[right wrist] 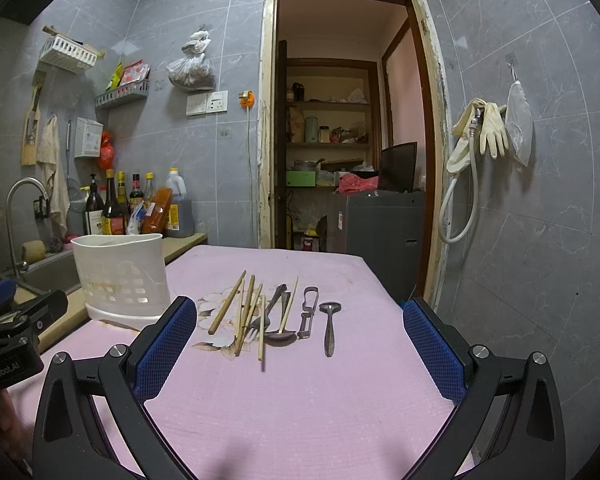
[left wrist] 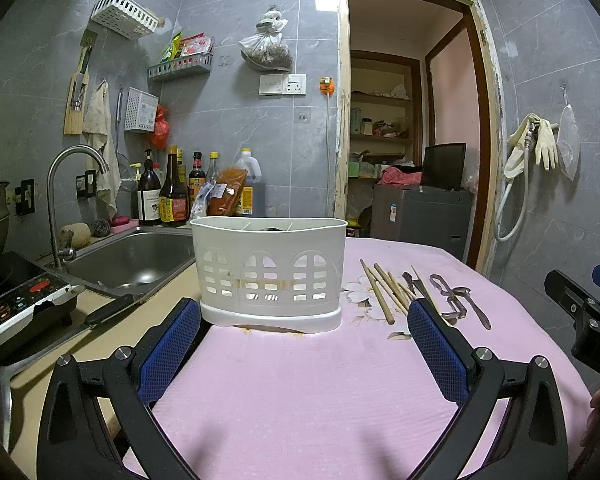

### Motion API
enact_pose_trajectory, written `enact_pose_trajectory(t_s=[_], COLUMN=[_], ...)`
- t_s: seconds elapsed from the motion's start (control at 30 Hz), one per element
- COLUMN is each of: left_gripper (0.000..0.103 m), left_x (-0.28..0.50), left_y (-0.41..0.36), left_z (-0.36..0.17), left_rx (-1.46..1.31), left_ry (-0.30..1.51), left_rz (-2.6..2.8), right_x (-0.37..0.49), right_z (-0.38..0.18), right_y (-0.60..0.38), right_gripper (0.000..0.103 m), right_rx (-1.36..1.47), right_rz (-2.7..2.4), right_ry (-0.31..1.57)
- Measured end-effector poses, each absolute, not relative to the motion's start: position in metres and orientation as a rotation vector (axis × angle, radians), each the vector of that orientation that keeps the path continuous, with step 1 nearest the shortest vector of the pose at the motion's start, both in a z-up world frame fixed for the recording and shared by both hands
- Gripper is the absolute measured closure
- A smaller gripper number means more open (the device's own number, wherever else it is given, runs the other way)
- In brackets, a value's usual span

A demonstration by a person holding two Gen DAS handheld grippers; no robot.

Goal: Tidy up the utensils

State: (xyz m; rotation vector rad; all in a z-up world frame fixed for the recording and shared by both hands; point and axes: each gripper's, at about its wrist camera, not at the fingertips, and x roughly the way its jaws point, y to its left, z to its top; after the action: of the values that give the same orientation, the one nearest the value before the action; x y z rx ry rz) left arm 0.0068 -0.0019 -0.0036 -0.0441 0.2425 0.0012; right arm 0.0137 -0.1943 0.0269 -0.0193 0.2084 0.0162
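Observation:
A white slotted utensil holder point(left wrist: 269, 270) stands upright on the pink cloth; it also shows at the left in the right wrist view point(right wrist: 122, 276). Several wooden chopsticks point(right wrist: 242, 314) lie loose on the cloth beside metal spoons point(right wrist: 280, 334), a peeler point(right wrist: 307, 312) and a small scoop point(right wrist: 329, 330). In the left wrist view the chopsticks point(left wrist: 382, 290) and metal utensils point(left wrist: 456, 298) lie right of the holder. My left gripper point(left wrist: 304, 340) is open and empty, just in front of the holder. My right gripper point(right wrist: 300, 344) is open and empty, in front of the utensils.
A steel sink point(left wrist: 128, 260) with a faucet point(left wrist: 60, 200) sits left of the cloth, with sauce bottles point(left wrist: 172, 196) behind and an induction cooker point(left wrist: 16, 300) at the near left. A knife point(left wrist: 100, 312) lies on the counter edge. An open doorway point(right wrist: 340, 140) is behind the table.

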Motion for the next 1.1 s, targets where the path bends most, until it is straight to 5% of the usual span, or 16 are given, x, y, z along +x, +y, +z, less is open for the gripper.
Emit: enact_pose_trajectory(t_s=[1.1], left_gripper=[0.001], left_x=[0.0063], left_y=[-0.0045], left_z=[-0.0069], left_rx=[-0.045], left_ry=[0.248], left_rz=[0.002], right_x=[0.0158], right_z=[0.0229], right_y=[-0.1977], right_gripper=[0.0], right_rx=[-0.019], right_rz=[0.017], right_ry=[0.214])
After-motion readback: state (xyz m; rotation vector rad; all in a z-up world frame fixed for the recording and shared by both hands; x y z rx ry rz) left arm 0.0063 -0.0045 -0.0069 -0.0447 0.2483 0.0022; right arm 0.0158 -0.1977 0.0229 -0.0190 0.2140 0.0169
